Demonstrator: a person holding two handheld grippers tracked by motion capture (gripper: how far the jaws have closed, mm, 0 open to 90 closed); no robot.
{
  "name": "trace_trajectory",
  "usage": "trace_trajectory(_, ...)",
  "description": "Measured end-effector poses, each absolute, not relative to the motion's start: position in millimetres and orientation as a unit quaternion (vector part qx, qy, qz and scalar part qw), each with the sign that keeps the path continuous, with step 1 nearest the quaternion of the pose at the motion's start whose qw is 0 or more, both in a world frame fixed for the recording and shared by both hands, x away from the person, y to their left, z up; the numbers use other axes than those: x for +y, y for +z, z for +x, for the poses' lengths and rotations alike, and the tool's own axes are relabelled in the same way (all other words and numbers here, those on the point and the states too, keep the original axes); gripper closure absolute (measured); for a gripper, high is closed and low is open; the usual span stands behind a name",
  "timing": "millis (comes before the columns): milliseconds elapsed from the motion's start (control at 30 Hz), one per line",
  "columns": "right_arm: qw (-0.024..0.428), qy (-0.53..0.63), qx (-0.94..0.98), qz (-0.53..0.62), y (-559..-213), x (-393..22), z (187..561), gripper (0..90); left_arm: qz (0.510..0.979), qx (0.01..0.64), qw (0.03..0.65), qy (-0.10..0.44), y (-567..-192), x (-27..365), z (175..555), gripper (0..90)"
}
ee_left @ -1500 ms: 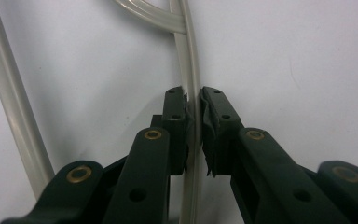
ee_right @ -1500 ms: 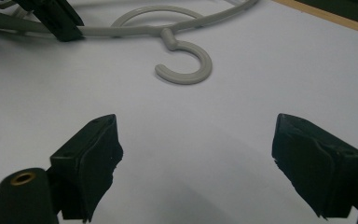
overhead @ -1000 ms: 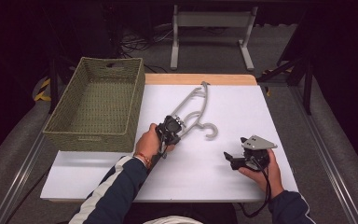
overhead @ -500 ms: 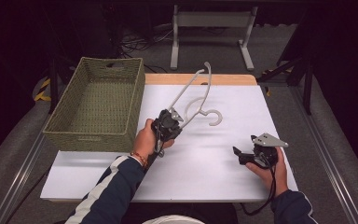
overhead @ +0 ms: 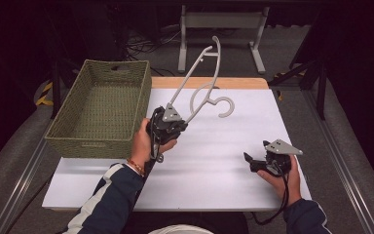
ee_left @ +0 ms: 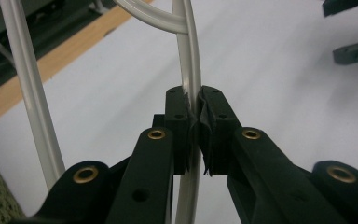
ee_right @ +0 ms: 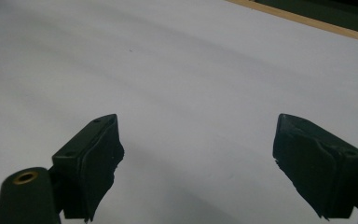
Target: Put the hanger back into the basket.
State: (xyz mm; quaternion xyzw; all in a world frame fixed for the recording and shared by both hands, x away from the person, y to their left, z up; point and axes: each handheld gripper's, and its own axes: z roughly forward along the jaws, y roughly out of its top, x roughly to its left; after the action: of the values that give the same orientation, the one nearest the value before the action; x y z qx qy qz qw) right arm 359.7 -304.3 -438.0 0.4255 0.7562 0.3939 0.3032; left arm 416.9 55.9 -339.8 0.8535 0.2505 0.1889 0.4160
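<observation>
White table (overhead: 214, 161), wooden far edge (overhead: 209, 82), dark room.

One hanger (overhead: 202, 83), white, at about 12 o'clock over the table's middle. One basket (overhead: 97, 141), woven green, at 10 o'clock. One table (overhead: 214, 165) with a white top. Two grippers: the left gripper (overhead: 175, 122) near the centre, the right gripper (overhead: 251, 163) at 4 o'clock. Two hands, the left hand (overhead: 143, 144) and the right hand (overhead: 285, 178), one on each gripper. One metal stand (overhead: 221, 29) on the floor beyond the table, at 12 o'clock.
</observation>
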Motion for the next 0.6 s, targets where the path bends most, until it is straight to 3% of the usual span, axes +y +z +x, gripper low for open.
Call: trace_trajectory(600,0.320,0.428,0.750,0.389,-432.1,-299.9,353.7,14.5,0.820,0.234,0.470,0.230,-288.8,71.6,404.7,82.6)
